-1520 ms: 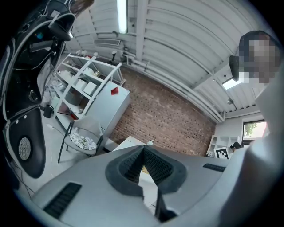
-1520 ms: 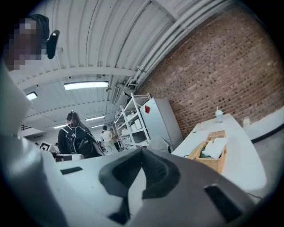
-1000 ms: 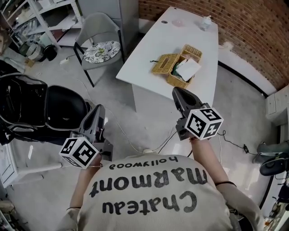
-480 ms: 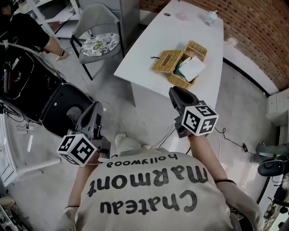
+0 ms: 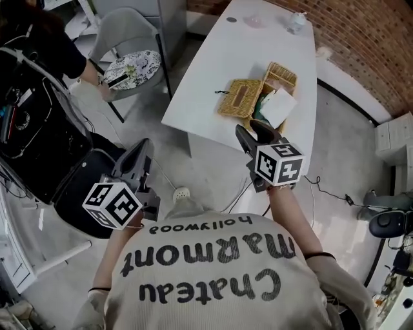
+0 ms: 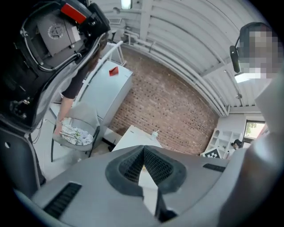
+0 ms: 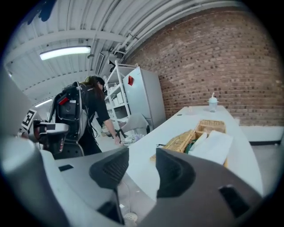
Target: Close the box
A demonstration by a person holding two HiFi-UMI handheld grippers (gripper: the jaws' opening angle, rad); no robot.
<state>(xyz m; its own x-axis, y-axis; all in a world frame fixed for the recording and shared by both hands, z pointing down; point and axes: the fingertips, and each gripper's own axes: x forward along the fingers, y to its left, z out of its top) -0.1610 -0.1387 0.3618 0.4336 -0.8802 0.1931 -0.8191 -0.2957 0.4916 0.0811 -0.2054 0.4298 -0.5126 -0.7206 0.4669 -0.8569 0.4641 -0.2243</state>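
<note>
Approach stage: my right gripper (image 5: 253, 134), its jaws just opened wide and empty, has come closer to the white table (image 5: 213, 77). There the wicker box (image 5: 245, 97) lies open, lid folded out flat and a white sheet (image 5: 279, 106) poking from it. My left gripper (image 5: 139, 153) hangs back, jaws together on nothing, so I judge the lid is next and closing has not begun.

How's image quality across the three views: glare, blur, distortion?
Head view: even light, wicker box sharp, white table bright with little texture. Left gripper view: heavy fisheye, black corners, strip light glaring at top. Right gripper view: same fisheye bend, ceiling light glares, box readable.
</note>
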